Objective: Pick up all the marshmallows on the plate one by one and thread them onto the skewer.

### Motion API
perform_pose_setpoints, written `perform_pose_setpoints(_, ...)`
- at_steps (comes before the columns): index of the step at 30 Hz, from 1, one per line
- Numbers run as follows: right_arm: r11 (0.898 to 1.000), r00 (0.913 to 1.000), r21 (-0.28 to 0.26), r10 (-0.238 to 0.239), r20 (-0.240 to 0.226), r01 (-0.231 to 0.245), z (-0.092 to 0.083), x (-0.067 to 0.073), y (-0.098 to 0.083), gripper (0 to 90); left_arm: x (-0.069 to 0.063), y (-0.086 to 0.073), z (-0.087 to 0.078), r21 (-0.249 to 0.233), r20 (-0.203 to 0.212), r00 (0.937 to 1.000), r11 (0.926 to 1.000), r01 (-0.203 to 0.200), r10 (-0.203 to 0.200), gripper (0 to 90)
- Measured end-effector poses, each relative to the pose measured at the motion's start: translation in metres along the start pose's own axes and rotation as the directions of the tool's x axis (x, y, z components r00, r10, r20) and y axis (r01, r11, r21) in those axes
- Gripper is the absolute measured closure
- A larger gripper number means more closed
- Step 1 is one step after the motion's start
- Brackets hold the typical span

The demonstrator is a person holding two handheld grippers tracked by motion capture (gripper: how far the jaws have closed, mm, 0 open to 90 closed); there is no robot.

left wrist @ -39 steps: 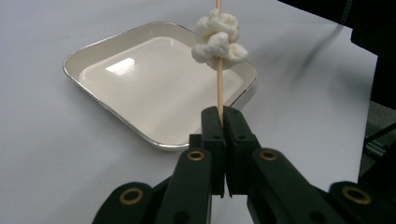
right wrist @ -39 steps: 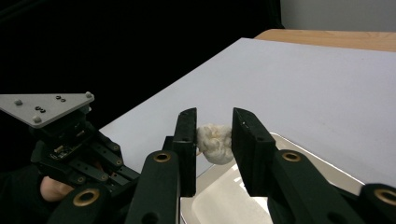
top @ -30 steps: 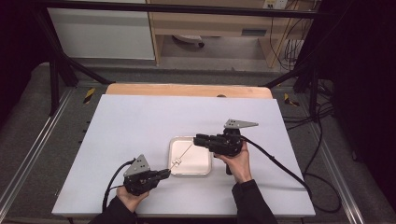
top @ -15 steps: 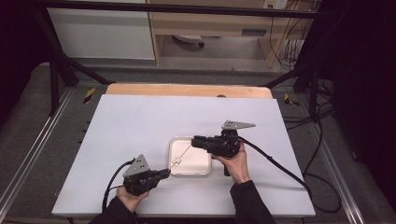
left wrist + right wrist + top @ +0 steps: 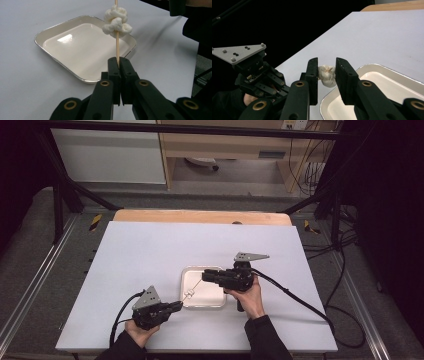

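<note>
The left gripper (image 5: 119,65) is clenching the near end of a thin wooden skewer (image 5: 116,42), its jaws pressed tight on the stick. The right gripper (image 5: 326,72) is grasping the white lump (image 5: 326,74) threaded on that skewer, its pads pressing the lump from both sides. In the high view the skewer (image 5: 195,285) is slanting from the left gripper (image 5: 176,305) up toward the right gripper (image 5: 206,276), and the lump (image 5: 188,294) is hanging above the left edge of the tray (image 5: 220,304), which is sitting on the table (image 5: 150,250).

The lump is looking soft, light and knobbly, like dough or marshmallow; it is probably squashing and tearing easily, so a gentle grip across its widest part seems best, with the pull running straight along the stick. The skewer is thin and stiff and could snap if bent, so holding it low near the end, as now, is keeping it steady.

The far tip of the skewer is running off the top of the left gripper view. In the right gripper view the stick is hiding behind the lump and jaws. How many pieces make up the lump is hard to tell.
</note>
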State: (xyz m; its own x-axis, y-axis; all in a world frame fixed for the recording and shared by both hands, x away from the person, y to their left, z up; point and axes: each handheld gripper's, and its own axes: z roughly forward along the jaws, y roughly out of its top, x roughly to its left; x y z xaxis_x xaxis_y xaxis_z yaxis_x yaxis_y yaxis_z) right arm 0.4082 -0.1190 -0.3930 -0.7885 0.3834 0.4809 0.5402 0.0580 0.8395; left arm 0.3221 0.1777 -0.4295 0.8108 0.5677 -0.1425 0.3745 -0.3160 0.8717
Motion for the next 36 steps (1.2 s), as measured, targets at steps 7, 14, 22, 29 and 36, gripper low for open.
perform_pose_setpoints(7, 1.000, 1.0000, 0.015, -0.003, -0.003, 0.003, 0.005, 0.001, -0.006, 73.3, 0.000, 0.000, 0.001, 0.006, -0.003, 1.0000, 1.0000, 0.001, -0.001, 88.2)
perform_pose_setpoints(14, 1.000, 1.0000, 0.010, -0.008, 0.003, 0.008, 0.005, 0.003, -0.008, 73.3, -0.001, 0.000, 0.002, 0.008, 0.000, 1.0000, 1.0000, 0.005, -0.005, 88.3)
perform_pose_setpoints(22, 1.000, 1.0000, 0.019, -0.007, 0.000, 0.007, 0.008, 0.003, -0.012, 73.2, 0.000, 0.000, 0.003, 0.014, 0.001, 1.0000, 0.9999, 0.005, -0.005, 88.3)
perform_pose_setpoints(29, 0.999, 0.9999, 0.037, -0.006, -0.009, 0.007, 0.013, 0.004, -0.019, 73.2, -0.002, -0.001, 0.005, 0.021, 0.000, 1.0000, 0.9997, 0.007, -0.007, 88.2)
perform_pose_setpoints(36, 0.999, 0.9998, 0.049, -0.005, -0.019, 0.006, 0.017, 0.005, -0.026, 73.2, -0.002, -0.001, 0.007, 0.028, -0.002, 0.9999, 0.9995, 0.010, -0.010, 88.2)
